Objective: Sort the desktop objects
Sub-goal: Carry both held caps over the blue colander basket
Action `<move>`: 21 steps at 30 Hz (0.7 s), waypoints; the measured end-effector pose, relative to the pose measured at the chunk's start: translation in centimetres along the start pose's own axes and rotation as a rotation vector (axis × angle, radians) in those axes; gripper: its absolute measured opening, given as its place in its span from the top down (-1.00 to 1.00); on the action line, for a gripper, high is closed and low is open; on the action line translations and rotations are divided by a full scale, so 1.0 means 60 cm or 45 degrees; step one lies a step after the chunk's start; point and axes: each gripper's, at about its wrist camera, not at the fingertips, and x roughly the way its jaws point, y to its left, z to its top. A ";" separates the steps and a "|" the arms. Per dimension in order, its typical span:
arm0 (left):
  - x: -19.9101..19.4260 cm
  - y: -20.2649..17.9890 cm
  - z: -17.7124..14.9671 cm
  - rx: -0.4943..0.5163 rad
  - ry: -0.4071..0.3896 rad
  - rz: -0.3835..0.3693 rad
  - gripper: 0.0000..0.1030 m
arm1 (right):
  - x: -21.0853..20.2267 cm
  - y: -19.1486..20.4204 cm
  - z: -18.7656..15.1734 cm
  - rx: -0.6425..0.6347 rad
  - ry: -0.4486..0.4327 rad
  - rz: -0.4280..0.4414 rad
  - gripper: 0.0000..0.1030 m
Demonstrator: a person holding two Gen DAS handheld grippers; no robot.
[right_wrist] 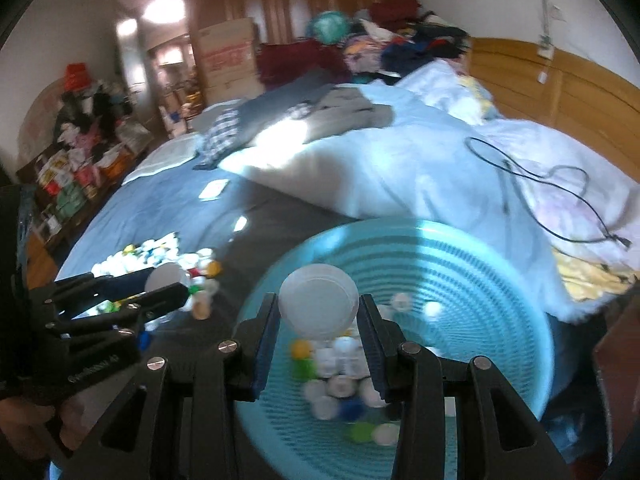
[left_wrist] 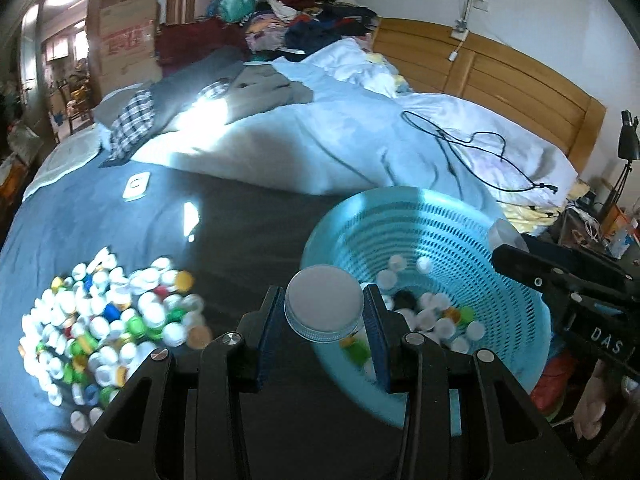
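**A:** Turquoise plastic, perforated wall, round: one basket (left_wrist: 472, 216), standing on the grey-blue bedspread (left_wrist: 100, 208) at the near edge of the bed. Contents: a shallow layer of bottle caps (left_wrist: 444, 320), mostly white, some yellow, green and one dark.

**B:** Noted. And the unsorted stock?

**A:** One loose pile of caps (left_wrist: 104, 320) on the same bedspread, well apart from the basket, to its left in the left wrist view. Mixed white, green, yellow, blue, orange.

**B:** Left gripper?

**A:** Left gripper (left_wrist: 324, 312), black with blue pads: clamped on a white lid (left_wrist: 322, 300) with a ribbed rim, pads pressing on both its sides. Lid held over the basket's near-left rim. From the right wrist view the same gripper (right_wrist: 168, 284) shows side-on at the left, its lid a pale blur.

**B:** Right gripper?

**A:** Right gripper (right_wrist: 318, 312): clamped likewise on a second white lid (right_wrist: 318, 306), flat face towards the camera, held above the basket's inside. In the left wrist view it (left_wrist: 506, 240) enters from the right edge, over the basket's far-right rim.

**B:** Other items?

**A:** White duvet (left_wrist: 304, 148) bunched behind the basket; black cable (left_wrist: 476, 140) looped on it; wooden headboard (left_wrist: 500, 76); heap of clothes (left_wrist: 316, 16) at the far end; cardboard box (left_wrist: 128, 40) against the wall; small white card (left_wrist: 136, 186) on the bedspread.
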 end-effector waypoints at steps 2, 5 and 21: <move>0.011 -0.012 0.004 0.005 0.011 -0.017 0.33 | -0.003 -0.030 0.000 0.027 0.005 -0.019 0.16; 0.032 -0.037 0.004 0.031 0.041 -0.031 0.33 | -0.002 -0.058 -0.004 0.051 0.014 -0.037 0.16; 0.069 -0.075 0.000 0.050 0.099 -0.050 0.33 | 0.030 -0.084 -0.037 0.089 0.076 -0.009 0.16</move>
